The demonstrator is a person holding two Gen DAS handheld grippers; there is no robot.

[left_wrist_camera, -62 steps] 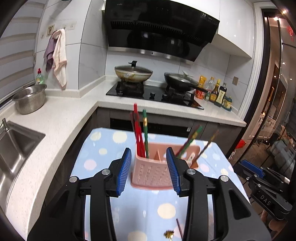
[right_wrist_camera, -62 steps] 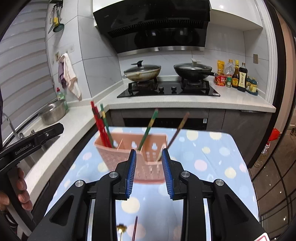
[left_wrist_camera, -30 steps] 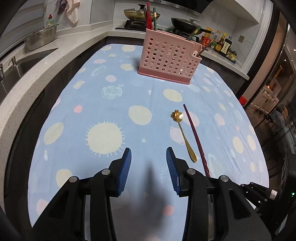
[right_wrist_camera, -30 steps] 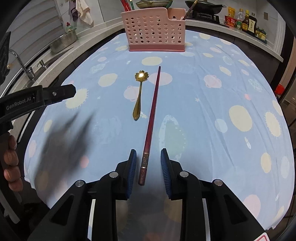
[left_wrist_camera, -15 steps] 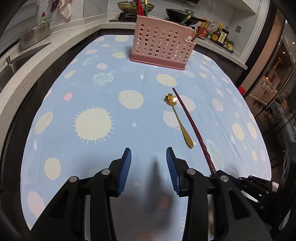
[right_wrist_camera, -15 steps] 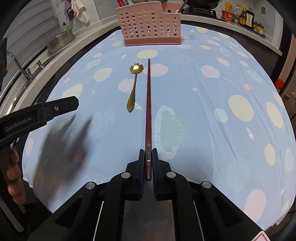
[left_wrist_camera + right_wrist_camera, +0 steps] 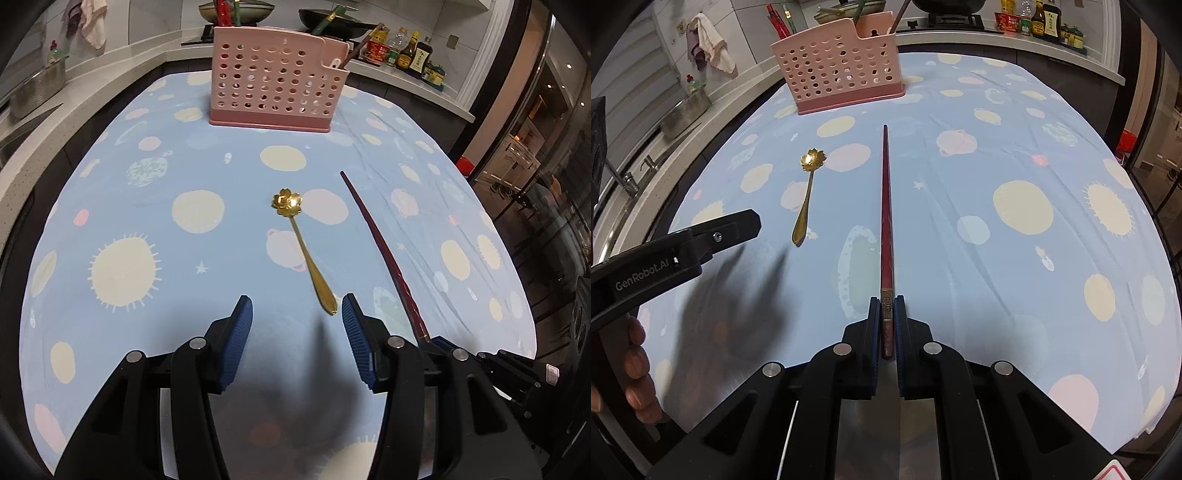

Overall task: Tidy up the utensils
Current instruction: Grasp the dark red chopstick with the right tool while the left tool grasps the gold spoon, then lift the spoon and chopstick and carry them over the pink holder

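Red chopstick [image 7: 885,206] lies along the dotted blue tablecloth [image 7: 1015,258], thin tip toward the pink perforated utensil caddy [image 7: 838,74], thick decorated end clamped between the blue pads of the right gripper [image 7: 885,308], whose jaws are clenched tight on it. Caddy stands upright at the far end of the cloth; red and green chopsticks [image 7: 226,9] stick up from its left compartment, and a green-handled and a dark-handled utensil [image 7: 364,38] lean out of the notched right compartment. Gold spoon [image 7: 303,247] with a flower-shaped bowl lies flat on the cloth just left of the red chopstick, apart from it, bowl toward the caddy. Left gripper [image 7: 297,328] hangs over the near cloth with jaws apart and nothing between the pads; they have just been opening wider. The spoon's handle tip lies just ahead of the right pad [image 7: 356,339], inside the line of the gap but not touched. Left wrist view alone shows that gap and the spoon's place against it; it catches the right gripper only as a dark body at the chopstick's near end. Right wrist view alone shows the clamp on the chopstick, and at its left edge one black finger of the left gripper, with a person's hand [image 7: 635,380] on the handle below. Sauce bottles [image 7: 406,51], pans and a steel bowl [image 7: 35,88] sit on the counter behind.
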